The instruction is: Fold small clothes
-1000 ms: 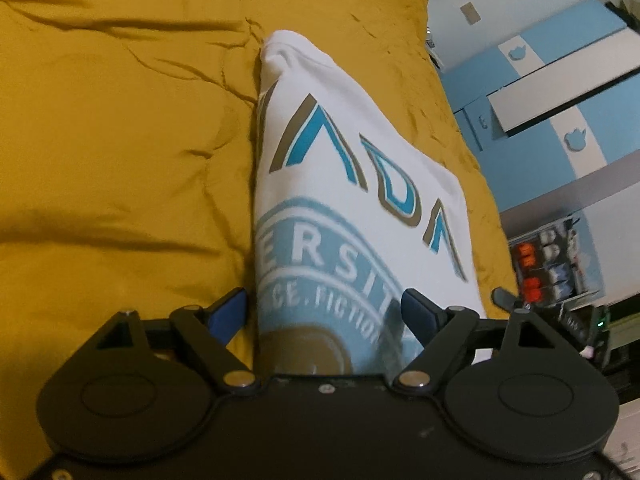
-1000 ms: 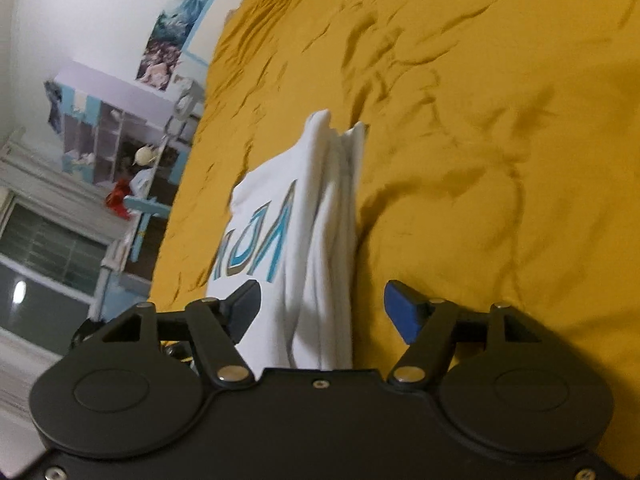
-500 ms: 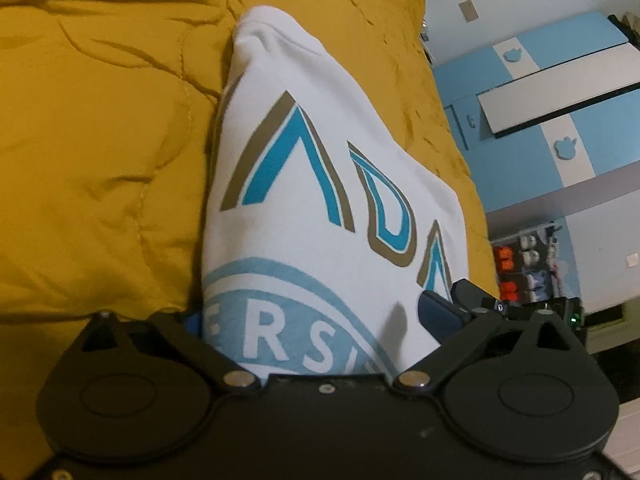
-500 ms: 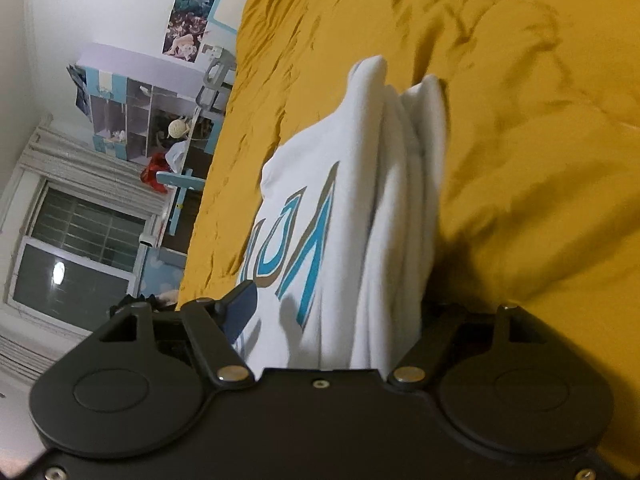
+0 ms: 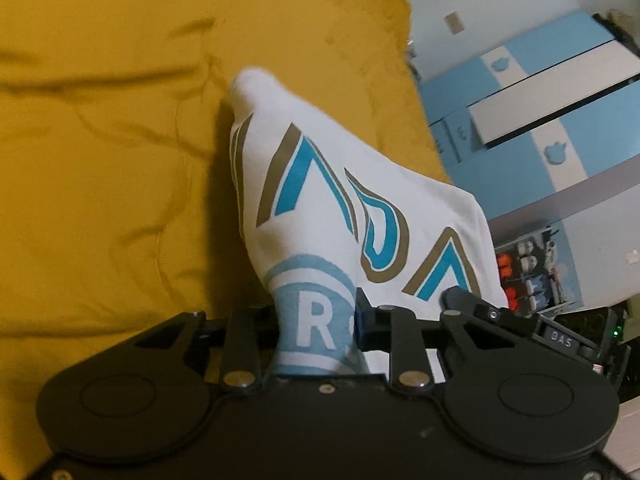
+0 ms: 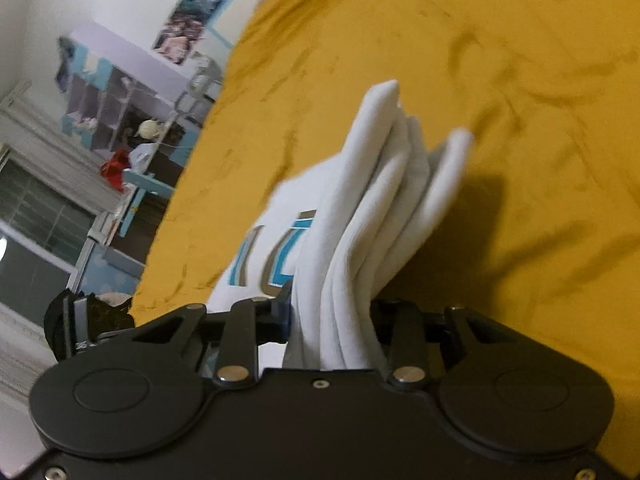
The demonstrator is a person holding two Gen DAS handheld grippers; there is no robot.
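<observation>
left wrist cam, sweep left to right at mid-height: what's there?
yellow bedspread → white printed shirt, pinched in the left gripper → blue-and-white wardrobe.

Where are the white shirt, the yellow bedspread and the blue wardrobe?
shirt (image 5: 320,184): left wrist view, printed front.
bedspread (image 6: 520,80): right wrist view, wrinkled bare part.
wardrobe (image 5: 592,148): left wrist view, blue door.
</observation>
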